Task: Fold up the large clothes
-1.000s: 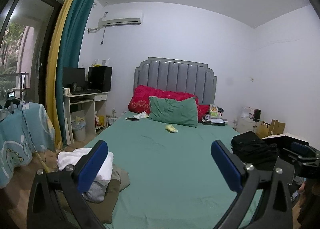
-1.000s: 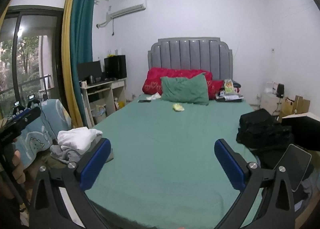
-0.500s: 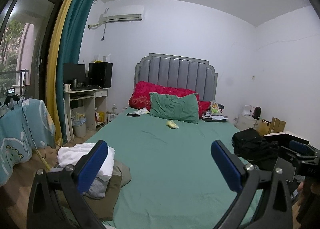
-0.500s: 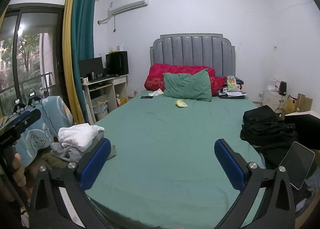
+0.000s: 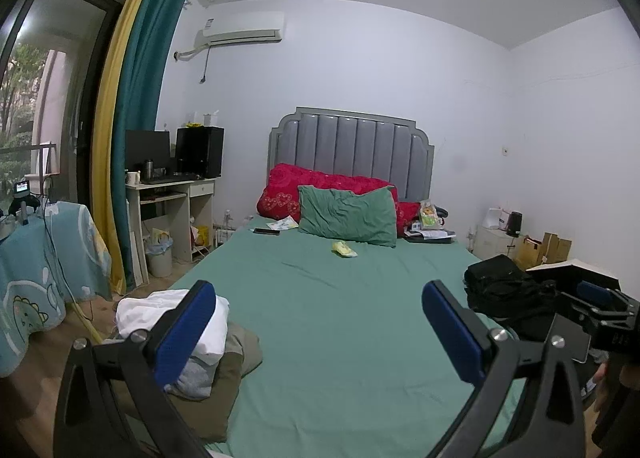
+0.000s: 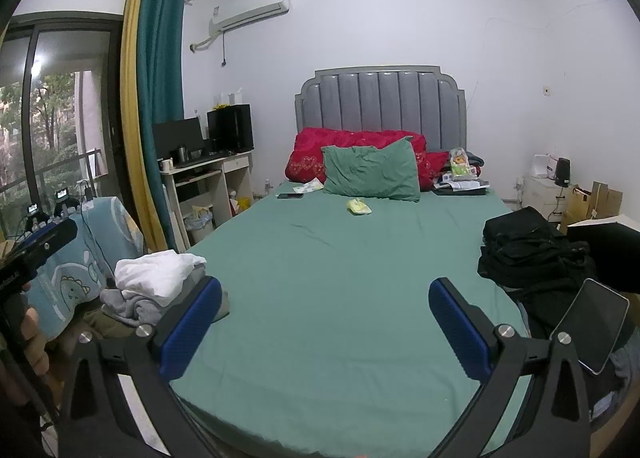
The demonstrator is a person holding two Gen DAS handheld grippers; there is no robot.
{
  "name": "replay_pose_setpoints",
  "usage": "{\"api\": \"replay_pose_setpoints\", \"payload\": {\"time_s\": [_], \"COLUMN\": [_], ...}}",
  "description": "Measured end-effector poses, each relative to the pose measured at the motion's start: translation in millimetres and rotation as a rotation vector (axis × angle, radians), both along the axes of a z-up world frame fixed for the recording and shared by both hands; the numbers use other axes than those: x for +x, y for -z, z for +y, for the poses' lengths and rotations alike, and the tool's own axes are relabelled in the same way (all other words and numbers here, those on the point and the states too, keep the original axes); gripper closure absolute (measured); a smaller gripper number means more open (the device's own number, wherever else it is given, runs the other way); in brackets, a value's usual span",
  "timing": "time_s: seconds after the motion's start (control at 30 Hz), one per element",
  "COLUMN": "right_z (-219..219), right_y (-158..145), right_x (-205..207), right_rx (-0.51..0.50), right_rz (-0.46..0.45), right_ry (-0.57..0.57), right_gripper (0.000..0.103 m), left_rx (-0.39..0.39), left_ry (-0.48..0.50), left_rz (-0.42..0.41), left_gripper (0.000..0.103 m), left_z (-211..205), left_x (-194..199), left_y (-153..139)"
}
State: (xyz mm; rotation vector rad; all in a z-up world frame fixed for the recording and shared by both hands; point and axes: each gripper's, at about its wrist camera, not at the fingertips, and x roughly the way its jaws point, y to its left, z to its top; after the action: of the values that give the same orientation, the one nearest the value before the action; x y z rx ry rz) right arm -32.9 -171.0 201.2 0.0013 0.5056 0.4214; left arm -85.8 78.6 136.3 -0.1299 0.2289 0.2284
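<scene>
Both grippers are held up at the foot of the bed (image 5: pixel 340 338), aimed toward the headboard, nothing between the jaws. Left gripper (image 5: pixel 320 330): jaws wide apart, empty. Right gripper (image 6: pixel 325 324): jaws wide apart, empty.

Clothes to fold sit in two places. At the bed's near left corner, a rumpled heap: white garment (image 6: pixel 156 272) on top, grey garment (image 6: pixel 132 306) under it, an olive-brown piece (image 5: pixel 224 390) at the bottom, draped partly over the bed's edge. At the right edge, a stack of black clothing (image 6: pixel 528 254), which looks already folded, though I cannot be sure.

Handling, as judged: all soft, limp cloth, light, no stiffness; it will sag and bunch when lifted. The white piece lies loose on top and should come away alone if pinched at a raised fold or hem rather than deep in the heap, where the jaws could catch the grey layer too. Collar or shoulder seams are not readable from here.

Room to work: the middle of the green sheet is bare and flat, a wide spread between the two piles. Far end holds a green pillow (image 5: pixel 348 214), a red quilt (image 5: pixel 288 194) and a small yellow item (image 5: pixel 344 249), all well clear. A phone (image 6: pixel 592 322) rests at the near right corner, close to the right gripper; keep cloth from sweeping it off.
</scene>
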Motion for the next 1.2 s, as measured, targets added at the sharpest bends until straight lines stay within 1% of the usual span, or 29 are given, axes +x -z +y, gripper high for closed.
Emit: {"api": "replay_pose_setpoints", "payload": {"time_s": [1.2], "right_z": [-3.4], "right_y": [-2.8], "right_x": [2.7], "right_rx": [-0.004], "right_rz": [0.0], "right_ry": [0.002], "right_gripper": [0.0], "left_rx": [0.001], "left_ry": [0.002], "left_rz": [-0.009], "left_gripper": [0.0], "left_z": [-9.0], "left_x": [-1.1], "left_y": [-2.0]}}
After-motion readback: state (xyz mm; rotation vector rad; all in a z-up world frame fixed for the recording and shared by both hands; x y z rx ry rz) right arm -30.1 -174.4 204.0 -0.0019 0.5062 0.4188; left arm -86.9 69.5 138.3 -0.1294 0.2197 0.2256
